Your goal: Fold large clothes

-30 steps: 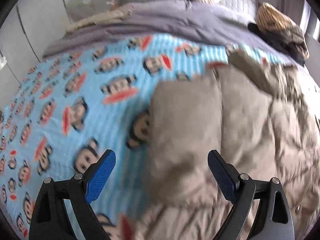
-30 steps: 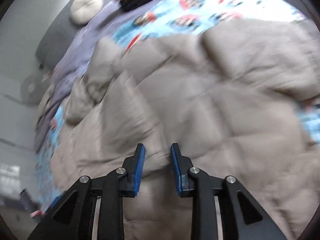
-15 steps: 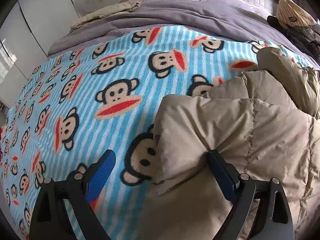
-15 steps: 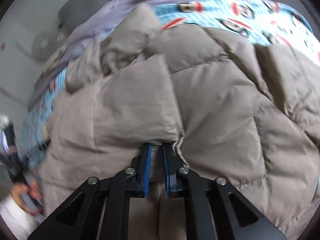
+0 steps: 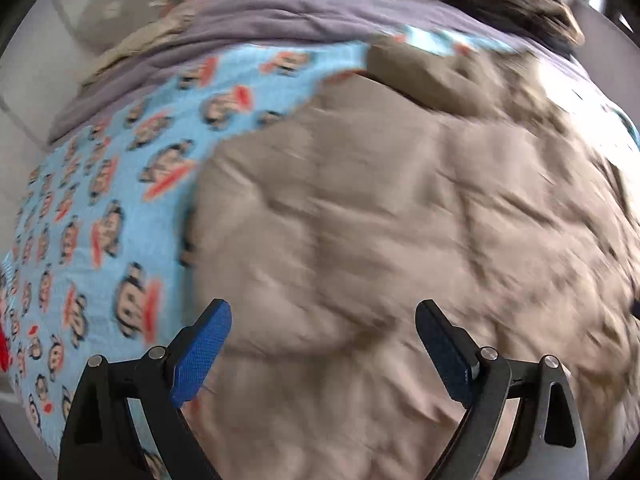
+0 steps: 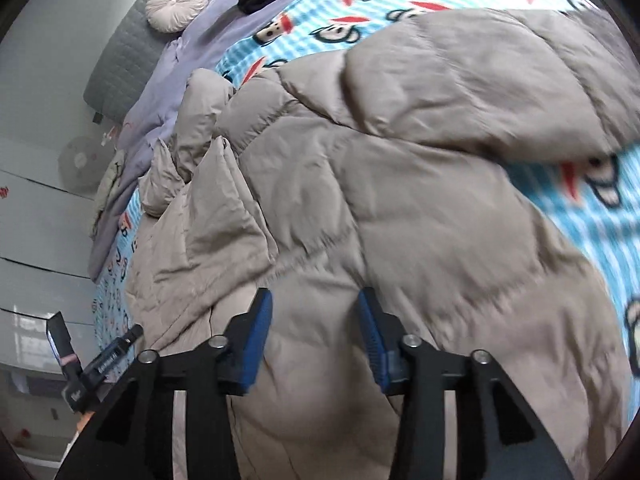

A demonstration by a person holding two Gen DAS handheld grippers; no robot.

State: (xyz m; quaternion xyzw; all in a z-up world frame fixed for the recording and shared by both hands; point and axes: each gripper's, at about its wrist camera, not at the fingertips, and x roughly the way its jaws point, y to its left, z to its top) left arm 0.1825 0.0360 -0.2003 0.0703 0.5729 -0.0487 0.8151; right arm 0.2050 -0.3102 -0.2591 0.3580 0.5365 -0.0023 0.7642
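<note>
Two grippers are held above a beige quilted coat (image 6: 400, 208) that is spread over most of both frames on a blue monkey-print blanket (image 5: 104, 216). The left gripper (image 5: 323, 354) is seen at the bottom of its blurred frame with jaws wide apart and nothing clamped. The right gripper (image 6: 316, 336), low in its frame, is opening, its pads clear of the coat fabric between them.
</note>
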